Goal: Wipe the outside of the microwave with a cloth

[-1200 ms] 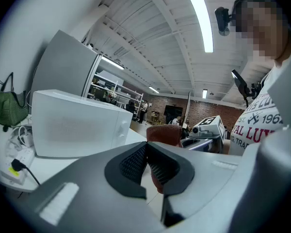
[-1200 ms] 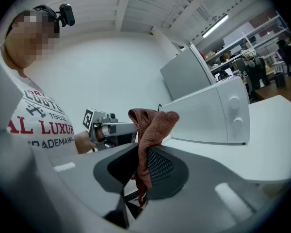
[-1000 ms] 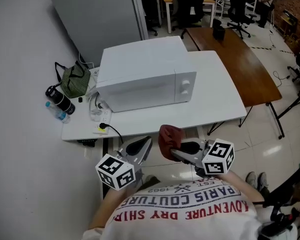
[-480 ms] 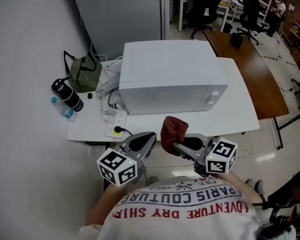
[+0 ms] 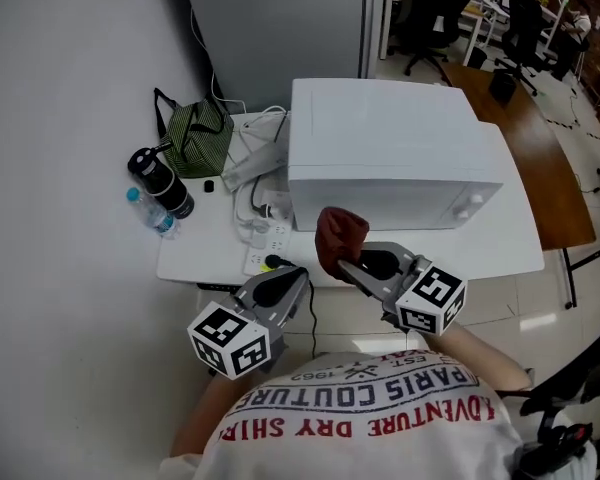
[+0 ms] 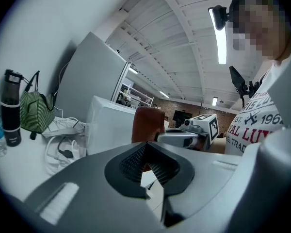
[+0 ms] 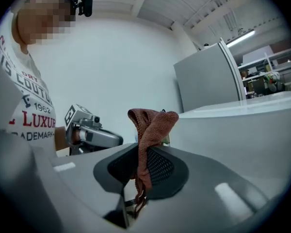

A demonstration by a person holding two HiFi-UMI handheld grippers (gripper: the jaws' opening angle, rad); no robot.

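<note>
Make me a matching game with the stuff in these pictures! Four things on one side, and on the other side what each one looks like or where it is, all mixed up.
Things:
1. cloth
2. microwave
3. bag
4. left gripper

Clues:
A. white, standing on the table
B. green with stripes
C. jaws together, holding nothing
D. reddish-brown, pinched in the jaws of the right gripper

Pairs: 1-D, 2-A, 3-B, 4-C
</note>
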